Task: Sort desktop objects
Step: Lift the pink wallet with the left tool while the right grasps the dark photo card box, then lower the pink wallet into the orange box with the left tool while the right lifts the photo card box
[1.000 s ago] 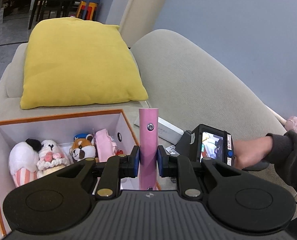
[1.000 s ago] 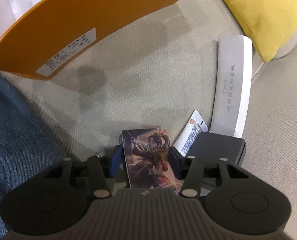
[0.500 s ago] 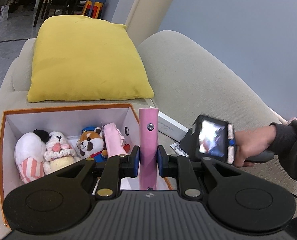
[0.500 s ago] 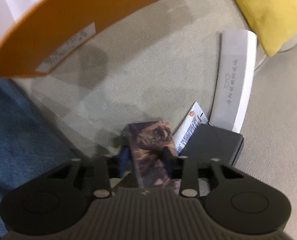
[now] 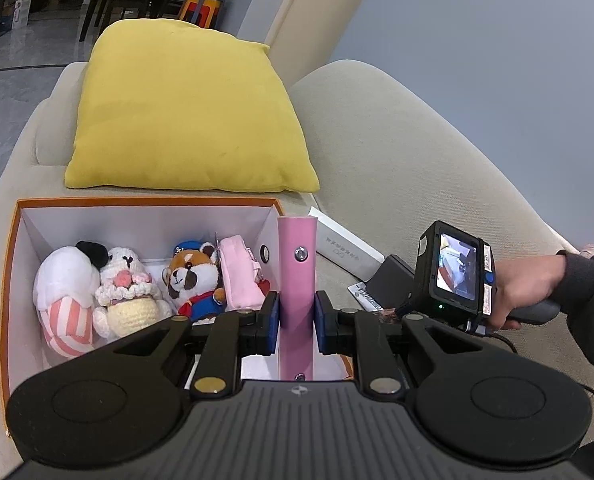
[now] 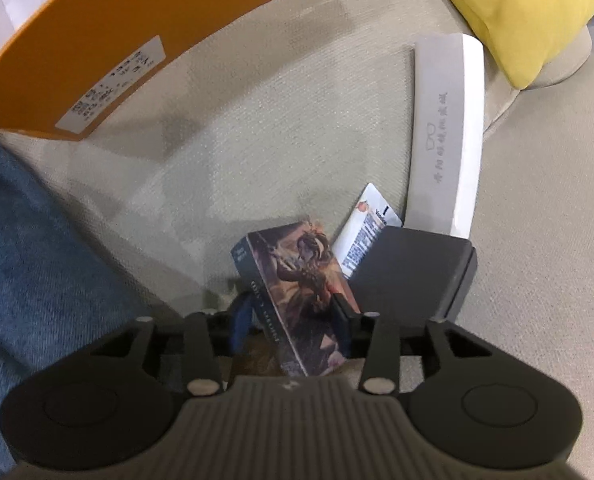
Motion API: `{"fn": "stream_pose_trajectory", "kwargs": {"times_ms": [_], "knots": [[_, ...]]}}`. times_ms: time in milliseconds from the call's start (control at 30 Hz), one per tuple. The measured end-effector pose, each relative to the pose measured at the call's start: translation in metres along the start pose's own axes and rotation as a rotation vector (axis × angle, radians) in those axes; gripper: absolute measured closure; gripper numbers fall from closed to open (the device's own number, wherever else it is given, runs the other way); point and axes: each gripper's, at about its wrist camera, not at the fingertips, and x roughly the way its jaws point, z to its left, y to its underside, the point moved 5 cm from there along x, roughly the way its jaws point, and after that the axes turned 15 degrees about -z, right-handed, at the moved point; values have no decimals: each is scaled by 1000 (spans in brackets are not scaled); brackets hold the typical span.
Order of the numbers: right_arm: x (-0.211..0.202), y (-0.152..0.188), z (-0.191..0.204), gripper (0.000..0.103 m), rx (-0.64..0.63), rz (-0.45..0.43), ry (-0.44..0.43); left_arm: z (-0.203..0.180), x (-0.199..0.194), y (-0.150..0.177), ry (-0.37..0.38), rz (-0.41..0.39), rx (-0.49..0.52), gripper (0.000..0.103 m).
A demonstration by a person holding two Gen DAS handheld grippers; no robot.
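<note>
Soft toys sit inside the orange-rimmed cardboard box (image 5: 145, 201). My left gripper (image 5: 295, 318) squeezes a pink tube (image 5: 296, 280) above it; my right gripper (image 6: 293, 330) is opening around a tilted picture card box (image 6: 297, 292) beside it.

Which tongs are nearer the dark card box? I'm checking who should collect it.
Right. The right tongs straddle the card box, jaws opening; the left tongs hold a pink tube over the orange box.

Soft, even indoor light, faint shadows, strong fisheye bending at edges, perhaps slight blur.
</note>
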Motion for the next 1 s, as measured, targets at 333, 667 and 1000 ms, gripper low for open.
{"fn": "stream_pose_trajectory", "kwargs": {"times_ms": [333,667,1000], "knots": [[9,-2,2,46,4,-18,-9,5,1,5,-21,10,-20,83],[18,-3,-1,75,62,16,-8,8,-3,5,-36,6,-22,83],[-44,-17,-31,79,308,-219,-45,15,26,-1,-33,58,-59,83]]}}
